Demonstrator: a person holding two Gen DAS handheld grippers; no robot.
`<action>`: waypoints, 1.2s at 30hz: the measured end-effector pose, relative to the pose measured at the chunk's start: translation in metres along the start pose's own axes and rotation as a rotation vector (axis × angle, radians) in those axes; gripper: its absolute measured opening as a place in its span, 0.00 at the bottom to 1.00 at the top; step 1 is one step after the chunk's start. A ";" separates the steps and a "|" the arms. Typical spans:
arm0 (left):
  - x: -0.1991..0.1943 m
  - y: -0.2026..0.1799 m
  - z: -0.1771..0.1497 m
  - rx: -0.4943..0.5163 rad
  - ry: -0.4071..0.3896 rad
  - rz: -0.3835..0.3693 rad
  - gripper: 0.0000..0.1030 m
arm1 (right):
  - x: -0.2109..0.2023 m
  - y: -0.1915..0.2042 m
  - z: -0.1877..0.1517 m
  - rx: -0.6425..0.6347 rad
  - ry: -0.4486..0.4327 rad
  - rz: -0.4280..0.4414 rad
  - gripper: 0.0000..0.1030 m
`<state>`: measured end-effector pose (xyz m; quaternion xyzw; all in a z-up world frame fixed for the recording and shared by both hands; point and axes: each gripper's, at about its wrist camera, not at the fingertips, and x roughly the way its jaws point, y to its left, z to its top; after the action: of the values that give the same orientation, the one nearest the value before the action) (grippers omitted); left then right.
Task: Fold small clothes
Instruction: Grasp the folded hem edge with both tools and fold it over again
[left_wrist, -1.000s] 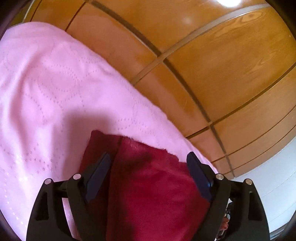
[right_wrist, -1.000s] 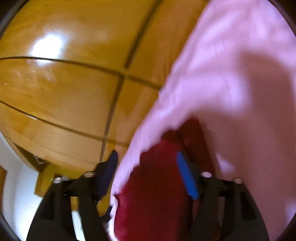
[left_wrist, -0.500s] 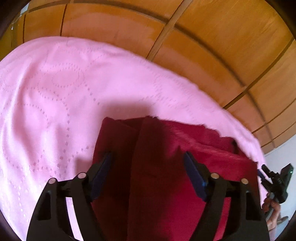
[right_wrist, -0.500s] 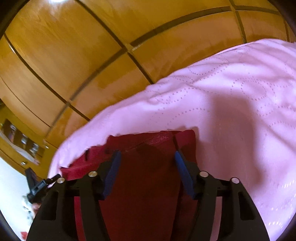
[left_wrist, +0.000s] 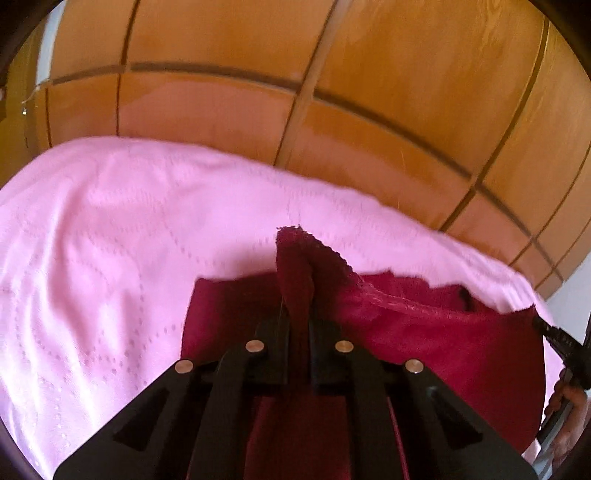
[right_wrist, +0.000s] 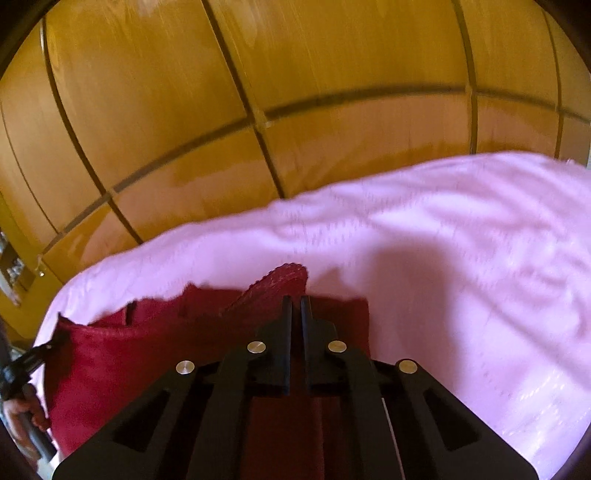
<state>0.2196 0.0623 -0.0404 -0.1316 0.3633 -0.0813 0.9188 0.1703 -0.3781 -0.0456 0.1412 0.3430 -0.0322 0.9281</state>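
A dark red garment of soft knit fabric (left_wrist: 424, 332) lies on a pale pink quilted cover with dotted stitching (left_wrist: 110, 258), close to the cover's far edge, beyond which a glossy honey-coloured wooden panelled surface with dark grooves (left_wrist: 369, 92) fills the upper part of both views. The left gripper (left_wrist: 299, 325) has its black fingers (left_wrist: 275, 343) drawn together on a pinched-up peak of the red garment; the fabric rises between them to a scalloped hem that stands up against the pink cover. From that peak a seam runs off to the right along the garment's upper edge. In the right wrist view the right gripper (right_wrist: 296, 317) is likewise clamped on the dark red garment (right_wrist: 129, 362), its narrow fingers (right_wrist: 286, 325) nearly touching with a thin fold of cloth between them, and a scalloped corner lifts just to the left of the tips. The rest of the garment spreads out to the left across the pink cover (right_wrist: 461, 258). At the right edge of the left wrist view the other black tool and part of a hand are just visible; the same shows at the lower left edge of the right wrist view.
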 end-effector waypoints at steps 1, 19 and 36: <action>0.001 0.000 0.001 -0.004 -0.007 0.012 0.06 | 0.002 0.002 0.002 -0.007 -0.006 -0.023 0.03; 0.034 0.001 -0.014 0.009 0.073 0.097 0.65 | 0.055 0.015 -0.016 -0.090 0.092 -0.169 0.38; 0.071 -0.104 -0.016 0.230 0.143 0.037 0.37 | 0.067 0.115 -0.027 -0.340 0.150 0.025 0.27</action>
<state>0.2542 -0.0569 -0.0663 -0.0124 0.4182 -0.1145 0.9010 0.2226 -0.2575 -0.0805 -0.0113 0.4101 0.0483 0.9107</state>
